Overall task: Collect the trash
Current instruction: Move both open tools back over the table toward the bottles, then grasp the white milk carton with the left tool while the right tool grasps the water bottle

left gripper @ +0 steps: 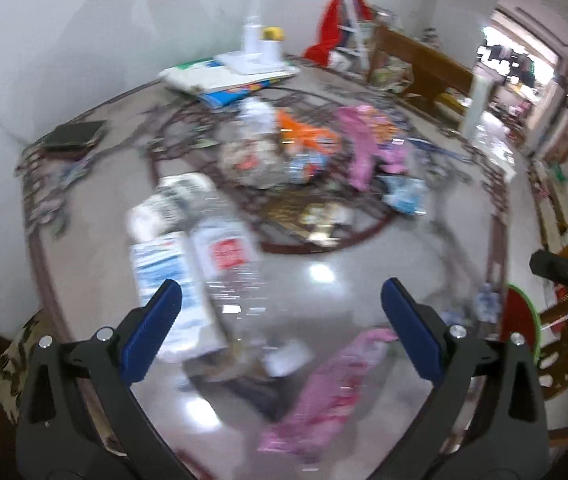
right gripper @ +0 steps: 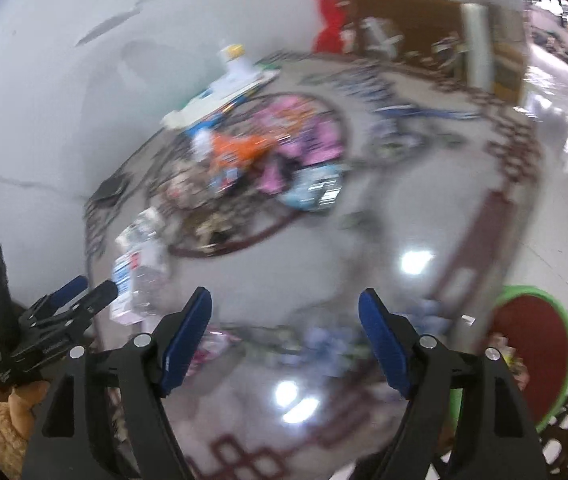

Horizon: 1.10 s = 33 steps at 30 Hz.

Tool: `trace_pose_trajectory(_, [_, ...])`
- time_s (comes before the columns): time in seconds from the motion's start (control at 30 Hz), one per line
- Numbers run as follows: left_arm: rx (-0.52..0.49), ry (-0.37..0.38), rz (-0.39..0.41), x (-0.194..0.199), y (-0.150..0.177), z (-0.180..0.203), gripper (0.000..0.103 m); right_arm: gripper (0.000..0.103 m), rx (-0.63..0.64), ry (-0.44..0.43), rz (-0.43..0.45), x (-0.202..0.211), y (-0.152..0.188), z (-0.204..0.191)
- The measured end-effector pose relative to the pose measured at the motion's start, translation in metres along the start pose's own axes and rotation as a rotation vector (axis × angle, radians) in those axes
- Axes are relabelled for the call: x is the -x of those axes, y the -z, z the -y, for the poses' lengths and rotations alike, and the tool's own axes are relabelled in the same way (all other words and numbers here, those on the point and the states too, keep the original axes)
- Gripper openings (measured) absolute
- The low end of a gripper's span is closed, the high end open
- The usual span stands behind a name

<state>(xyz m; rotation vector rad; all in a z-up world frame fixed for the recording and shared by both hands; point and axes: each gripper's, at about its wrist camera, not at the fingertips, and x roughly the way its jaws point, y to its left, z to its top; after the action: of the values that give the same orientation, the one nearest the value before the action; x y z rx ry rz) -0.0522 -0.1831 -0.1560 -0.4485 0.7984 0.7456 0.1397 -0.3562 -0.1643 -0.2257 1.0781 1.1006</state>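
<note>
Clear thin plastic is the material of the two bottles (left gripper: 204, 256) that lie side by side on the polished floor (left gripper: 324, 280), just in front of our left gripper (left gripper: 280, 300); we judge them empty, so they should be very light, a little slippery, and they will dent if the jaws press hard. We would take one across the middle of its body, at the label, where it is widest and gives a little. Further away, on the round floor ornament, lies a heap of soft wrappers (left gripper: 304, 148), pink, orange and pale blue; the blur does not let us count them. One pink wrapper (left gripper: 324, 392) lies close under the left gripper; it looks limp and we think it should be pinched at a fold. The jaws of both grippers stand apart with nothing between them; the right gripper (right gripper: 284, 324) is over bare floor beside one red and green round thing (right gripper: 532, 356).
</note>
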Motion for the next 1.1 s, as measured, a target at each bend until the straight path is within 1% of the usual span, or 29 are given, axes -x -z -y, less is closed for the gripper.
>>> trace_pose_trajectory(0.1, [0.053,-0.057,-0.032,-0.010,0.000,-0.034,0.098,0.074,0.049,-0.019,-0.043,-0.027,-0.001,-0.027])
trace_pose_trajectory(0.17, [0.085,-0.070,-0.064,-0.019,0.002,-0.052,0.098,0.074,0.067,-0.037,-0.074,-0.043,0.000,-0.044])
trace_pose_trajectory(0.23, [0.120,-0.078,-0.107,-0.032,0.005,-0.069,0.097,0.074,0.066,-0.053,-0.094,-0.053,0.001,-0.052])
trace_pose_trajectory(0.3, [0.164,-0.078,-0.148,-0.045,0.009,-0.083,0.091,0.074,0.074,-0.056,-0.113,-0.061,0.000,-0.056])
trace_pose_trajectory(0.37, [0.187,-0.073,-0.178,-0.055,0.014,-0.090,0.085,0.074,0.091,-0.051,-0.130,-0.068,-0.006,-0.061])
trace_pose_trajectory(0.47, [0.202,-0.045,-0.214,-0.070,0.020,-0.091,0.085,0.074,0.113,-0.068,-0.149,-0.081,-0.019,-0.074])
trace_pose_trajectory(0.6, [0.210,-0.009,-0.208,-0.078,0.018,-0.088,0.085,0.074,0.174,-0.100,-0.158,-0.100,-0.038,-0.103])
trace_pose_trajectory(0.63, [0.207,-0.005,-0.212,-0.082,0.016,-0.086,0.083,0.074,0.185,-0.104,-0.158,-0.104,-0.041,-0.109])
trace_pose_trajectory(0.67, [0.203,-0.004,-0.222,-0.086,0.015,-0.084,0.075,0.074,0.196,-0.111,-0.161,-0.109,-0.044,-0.116])
trace_pose_trajectory(0.73, [0.208,0.005,-0.251,-0.095,0.015,-0.084,0.068,0.074,0.202,-0.125,-0.174,-0.119,-0.047,-0.125])
trace_pose_trajectory(0.8, [0.197,-0.013,-0.233,-0.095,0.013,-0.086,0.052,0.074,0.205,-0.122,-0.181,-0.126,-0.048,-0.130])
trace_pose_trajectory(0.83, [0.198,-0.018,-0.228,-0.093,0.013,-0.088,0.038,0.074,0.209,-0.108,-0.188,-0.133,-0.049,-0.133])
trace_pose_trajectory(0.9, [0.241,-0.012,-0.215,-0.087,0.015,-0.099,0.037,0.074,0.217,-0.076,-0.213,-0.148,-0.050,-0.139])
trace_pose_trajectory(1.0, [0.288,-0.027,-0.184,-0.072,0.018,-0.115,0.037,0.074,0.225,-0.079,-0.264,-0.173,-0.048,-0.150])
trace_pose_trajectory(1.1, [0.313,-0.026,-0.172,-0.063,0.021,-0.123,0.037,0.074,0.238,-0.067,-0.326,-0.198,-0.042,-0.161])
